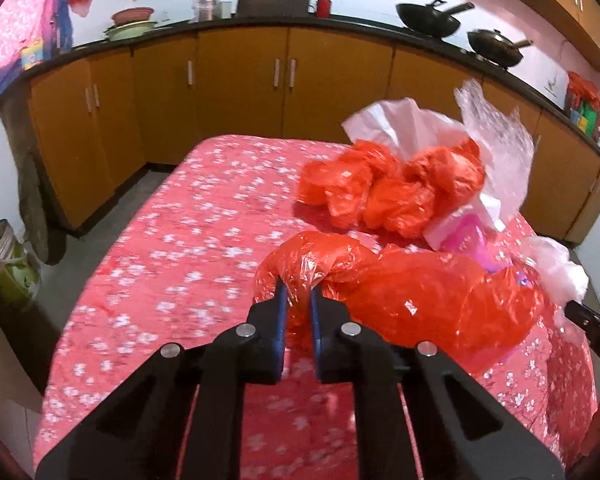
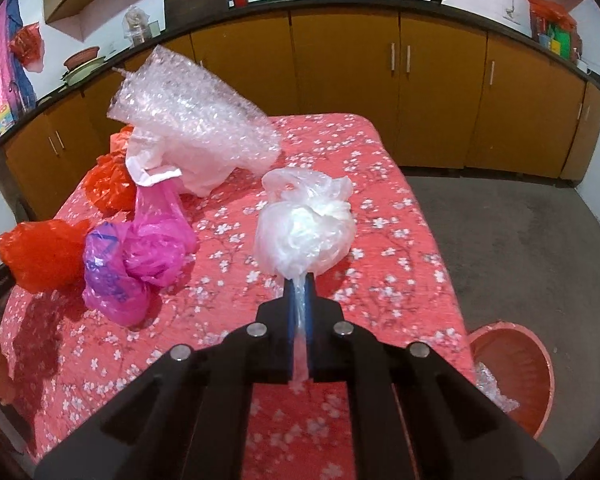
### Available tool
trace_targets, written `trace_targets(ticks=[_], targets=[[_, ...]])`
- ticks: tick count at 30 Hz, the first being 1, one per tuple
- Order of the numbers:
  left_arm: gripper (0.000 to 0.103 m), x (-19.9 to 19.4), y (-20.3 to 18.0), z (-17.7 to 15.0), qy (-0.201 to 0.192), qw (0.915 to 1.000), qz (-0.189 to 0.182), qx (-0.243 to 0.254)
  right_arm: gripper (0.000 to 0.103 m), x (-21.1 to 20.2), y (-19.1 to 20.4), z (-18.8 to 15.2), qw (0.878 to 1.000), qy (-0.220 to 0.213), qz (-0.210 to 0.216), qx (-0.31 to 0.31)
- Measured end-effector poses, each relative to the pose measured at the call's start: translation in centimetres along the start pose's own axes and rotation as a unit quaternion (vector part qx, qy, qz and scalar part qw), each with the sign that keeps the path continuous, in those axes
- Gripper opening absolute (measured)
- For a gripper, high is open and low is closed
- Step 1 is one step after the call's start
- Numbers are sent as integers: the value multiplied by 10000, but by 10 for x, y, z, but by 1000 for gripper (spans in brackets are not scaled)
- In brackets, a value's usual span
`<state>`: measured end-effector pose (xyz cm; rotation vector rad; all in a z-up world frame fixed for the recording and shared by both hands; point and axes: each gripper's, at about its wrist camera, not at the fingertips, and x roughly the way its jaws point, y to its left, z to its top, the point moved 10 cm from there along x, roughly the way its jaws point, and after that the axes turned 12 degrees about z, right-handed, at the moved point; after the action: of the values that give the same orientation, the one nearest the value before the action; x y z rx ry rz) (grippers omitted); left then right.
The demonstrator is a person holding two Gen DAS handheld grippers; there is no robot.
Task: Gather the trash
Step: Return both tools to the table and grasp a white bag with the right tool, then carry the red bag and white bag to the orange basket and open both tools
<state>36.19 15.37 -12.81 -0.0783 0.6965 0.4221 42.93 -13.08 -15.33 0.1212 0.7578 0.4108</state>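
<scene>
My left gripper (image 1: 299,292) is shut on a fold of a glossy red plastic bag (image 1: 420,292), which bulges to the right just above the tablecloth. The same red bag (image 2: 40,256) appears at the left of the right wrist view. My right gripper (image 2: 300,280) is shut on the twisted tail of a clear white plastic bag (image 2: 304,232), whose ball sits beyond the fingertips. Loose trash lies behind: a crumpled red bag (image 1: 380,188), bubble wrap (image 2: 196,120), a white sheet (image 2: 172,164) and a pink bag (image 2: 148,256).
The table wears a red floral cloth (image 1: 180,240). On the floor at its right corner stands a red basin (image 2: 516,364) holding some bubble wrap. Brown cabinets (image 1: 240,92) run along the walls, and a green bucket (image 1: 8,272) sits at the left.
</scene>
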Motion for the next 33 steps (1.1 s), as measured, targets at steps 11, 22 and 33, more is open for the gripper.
trace_targets(ticks=[11, 22, 33], targets=[[10, -24, 25, 19, -305, 9990, 334, -27, 6, -24, -3, 7, 9997, -243, -53, 6], [10, -55, -15, 31, -589, 9980, 30, 207, 6, -56, -17, 14, 9985, -515, -196, -35], [10, -90, -90, 28, -754, 9943, -536, 536, 6, -89, -57, 11, 9963, -721, -456, 99]])
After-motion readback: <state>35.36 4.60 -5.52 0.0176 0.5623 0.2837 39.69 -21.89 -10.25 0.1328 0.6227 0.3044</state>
